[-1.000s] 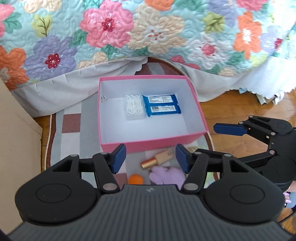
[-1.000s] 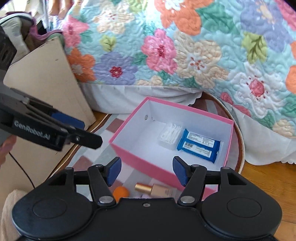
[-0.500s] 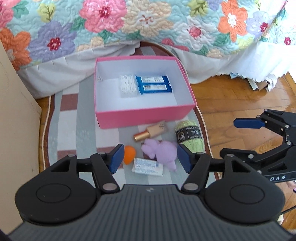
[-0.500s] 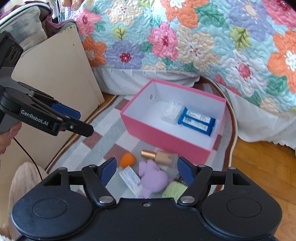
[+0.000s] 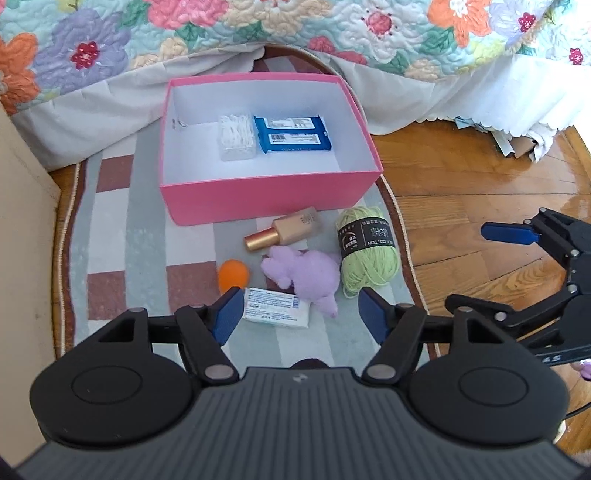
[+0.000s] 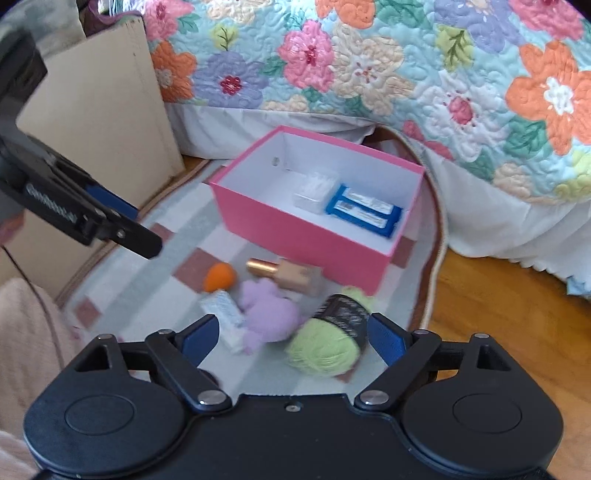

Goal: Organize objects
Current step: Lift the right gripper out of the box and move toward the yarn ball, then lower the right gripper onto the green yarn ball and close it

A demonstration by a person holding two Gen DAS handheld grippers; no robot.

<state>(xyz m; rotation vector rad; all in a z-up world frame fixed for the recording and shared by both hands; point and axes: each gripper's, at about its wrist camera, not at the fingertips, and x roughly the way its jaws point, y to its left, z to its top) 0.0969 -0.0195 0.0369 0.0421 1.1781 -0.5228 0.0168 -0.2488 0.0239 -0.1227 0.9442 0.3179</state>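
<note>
Both tools are released and empty, jaws opening. The left tool (image 5: 297,314) hangs above the rug (image 5: 122,236), pointing steeply down. Directly ahead of its jaws lies a white packet (image 5: 277,308), with its left end just beside the left pad. Past that: orange egg-shaped sponge (image 5: 232,275) ahead-left, purple plush toy (image 5: 304,275) dead ahead, and green cotton yarn ball (image 5: 369,253) with black label ahead-right. The foundation bottle (image 5: 286,232), gold cap pointing left, lies farther ahead, just short of the pink box (image 5: 266,199).

The pink box sits farthest from the tool, open-topped. Inside it, toward the back wall: a clear cotton swab case (image 5: 237,137) on the left, touching a blue wipes pack (image 5: 291,133) on its right. The rest of the box floor is bare white.

The right tool (image 6: 293,338) is off to the right of the left one, over the rug edge and wood floor (image 5: 461,192). The yarn ball sits just ahead between its pads, not touched, with the plush and packet ahead-left. This view is motion-blurred.

A floral quilt (image 5: 258,22) hangs over the bed beyond the box. A beige board (image 6: 99,110) stands at far left.
</note>
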